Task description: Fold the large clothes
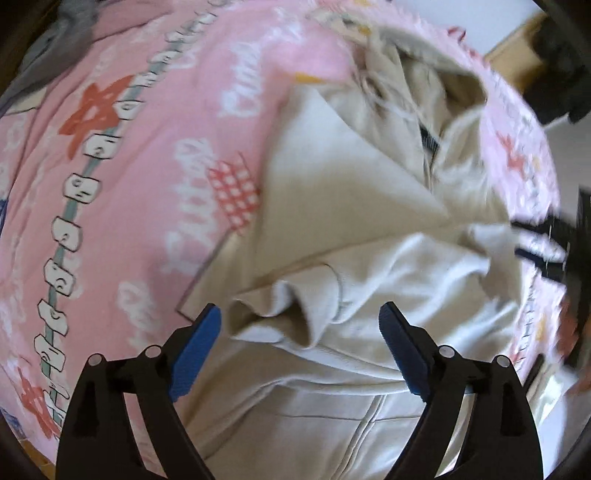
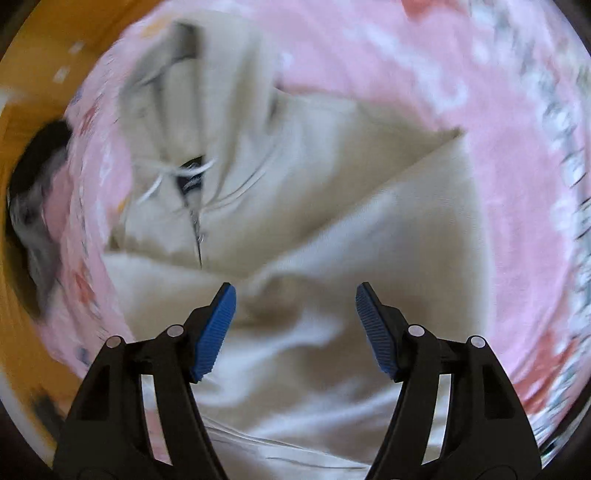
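A cream zip-up hoodie [image 1: 351, 192] lies partly folded on a pink patterned bedsheet [image 1: 147, 166]. Its sleeve cuff [image 1: 273, 317] rests crumpled on the body. My left gripper [image 1: 300, 310] hangs open just above that cuff, blue pads wide apart and holding nothing. In the right wrist view the hoodie [image 2: 332, 206] shows its zipper [image 2: 197, 229] and white drawstrings [image 2: 166, 173] at the left. My right gripper [image 2: 296, 291] is open over the cream fabric, with nothing between its pads. Both views are blurred.
A grey garment [image 1: 62, 33] lies at the sheet's far left corner. A blurred black and blue shape [image 1: 550, 240] sits at the right edge. Orange-brown floor [image 2: 33, 74] and a dark bundle [image 2: 33, 206] lie beyond the bed's edge.
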The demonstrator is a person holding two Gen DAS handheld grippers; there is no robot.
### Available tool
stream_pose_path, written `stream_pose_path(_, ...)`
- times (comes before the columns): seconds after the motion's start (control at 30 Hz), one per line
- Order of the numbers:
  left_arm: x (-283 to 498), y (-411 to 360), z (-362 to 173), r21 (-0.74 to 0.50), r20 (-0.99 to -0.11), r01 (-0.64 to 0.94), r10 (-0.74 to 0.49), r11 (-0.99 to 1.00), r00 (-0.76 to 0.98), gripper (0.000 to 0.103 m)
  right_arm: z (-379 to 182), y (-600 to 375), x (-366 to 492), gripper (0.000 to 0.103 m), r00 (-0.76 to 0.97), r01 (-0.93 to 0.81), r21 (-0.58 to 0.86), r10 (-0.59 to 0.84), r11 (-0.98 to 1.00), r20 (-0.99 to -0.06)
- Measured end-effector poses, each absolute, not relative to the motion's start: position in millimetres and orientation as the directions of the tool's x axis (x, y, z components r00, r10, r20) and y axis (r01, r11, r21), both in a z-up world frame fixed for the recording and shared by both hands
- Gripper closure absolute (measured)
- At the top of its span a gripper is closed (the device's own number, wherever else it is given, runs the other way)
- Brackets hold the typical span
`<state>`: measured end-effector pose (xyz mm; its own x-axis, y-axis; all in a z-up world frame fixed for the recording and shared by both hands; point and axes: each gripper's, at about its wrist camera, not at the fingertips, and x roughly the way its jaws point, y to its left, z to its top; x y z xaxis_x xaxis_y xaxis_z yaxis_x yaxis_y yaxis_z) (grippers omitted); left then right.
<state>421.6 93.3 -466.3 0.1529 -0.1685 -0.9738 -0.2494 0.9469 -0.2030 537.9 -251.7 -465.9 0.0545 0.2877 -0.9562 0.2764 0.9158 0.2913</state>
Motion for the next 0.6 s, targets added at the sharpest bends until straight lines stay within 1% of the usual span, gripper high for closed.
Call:
stream_pose_path(0.03, 424.8, 86.2, -475.3, -0.213, -0.974, -0.253, -0.187, 0.944, 0.125, 0.019, -473.3, -249.7, 545.3, 0.037, 0.031, 0.286, 0.292, 0.296, 0.913, -0.955)
stream_pose_path(0.1, 430.4, 81.2, -490.1, -0.241, -0.97, -0.278, -0.227, 0.93, 0.085, 0.033, -497.8, -235.6, 559.3, 0.037, -0.054, 0.299, 0.288, 0.318, 0.91, -0.947)
stream_pose_path(0.13, 433.6, 79.3, -497.3, -0.248, -0.969, -0.29, -0.24, 0.924, 0.064, 0.034, -508.5, -231.8, 561.7, 0.037, -0.09, 0.31, 0.276, 0.317, 0.91, -0.944)
stream_pose_path(0.17, 435.1, 79.2, -500.8, -0.244, -0.969, -0.295, -0.239, 0.924, 0.055, 0.041, -521.4, -224.8, 564.0, 0.037, -0.135, 0.313, 0.238, 0.291, 0.92, -0.947)
stream_pose_path(0.2, 438.6, 77.9, -506.5, -0.237, -0.971, -0.295, -0.237, 0.926, 0.037, 0.053, -532.6, -218.5, 566.2, 0.037, -0.171, 0.304, 0.183, 0.243, 0.935, -0.955)
stream_pose_path(0.23, 441.8, 77.0, -512.6, -0.229, -0.972, -0.295, -0.235, 0.928, 0.016, 0.059, -538.1, -215.2, 566.3, 0.038, -0.177, 0.298, 0.16, 0.219, 0.941, -0.959)
stream_pose_path(0.27, 442.0, 76.7, -517.4, -0.226, -0.972, -0.298, -0.237, 0.927, 0.002, 0.077, -542.2, -210.7, 566.5, 0.042, -0.179, 0.288, 0.139, 0.196, 0.948, -0.964)
stream_pose_path(0.3, 442.9, 77.4, -522.4, -0.233, -0.968, -0.304, -0.249, 0.924, -0.014, 0.093, -544.4, -207.3, 565.6, 0.058, -0.183, 0.274, 0.094, 0.148, 0.957, -0.972)
stream_pose_path(0.33, 442.4, 78.5, -525.4, -0.25, -0.962, -0.313, -0.27, 0.916, -0.023, 0.097, -543.7, -205.8, 564.6, 0.065, -0.182, 0.267, 0.078, 0.13, 0.961, -0.975)
stream_pose_path(0.37, 440.8, 78.8, -524.6, -0.253, -0.962, -0.314, -0.273, 0.915, -0.021, 0.097, -541.5, -205.1, 563.2, 0.07, -0.175, 0.265, 0.086, 0.135, 0.96, -0.975)
stream_pose_path(0.4, 439.1, 77.8, -522.1, -0.245, -0.965, -0.304, -0.261, 0.921, -0.014, 0.097, -538.7, -205.1, 562.2, 0.085, -0.169, 0.268, 0.098, 0.147, 0.958, -0.975)
stream_pose_path(0.43, 435.9, 76.0, -518.0, -0.231, -0.97, -0.289, -0.242, 0.929, -0.003, 0.097, -533.4, -204.8, 560.2, 0.095, -0.157, 0.272, 0.124, 0.171, 0.954, -0.973)
stream_pose_path(0.5, 429.6, 74.3, -512.6, -0.219, -0.974, -0.279, -0.226, 0.935, 0.006, 0.097, -517.0, -202.8, 557.6, 0.097, -0.119, 0.267, 0.158, 0.195, 0.951, -0.974)
stream_pose_path(0.6, 419.3, 74.4, -502.1, -0.188, -0.982, -0.27, -0.188, 0.944, 0.025, 0.097, -493.3, -195.1, 560.0, 0.097, -0.046, 0.231, 0.203, 0.219, 0.952, -0.975)
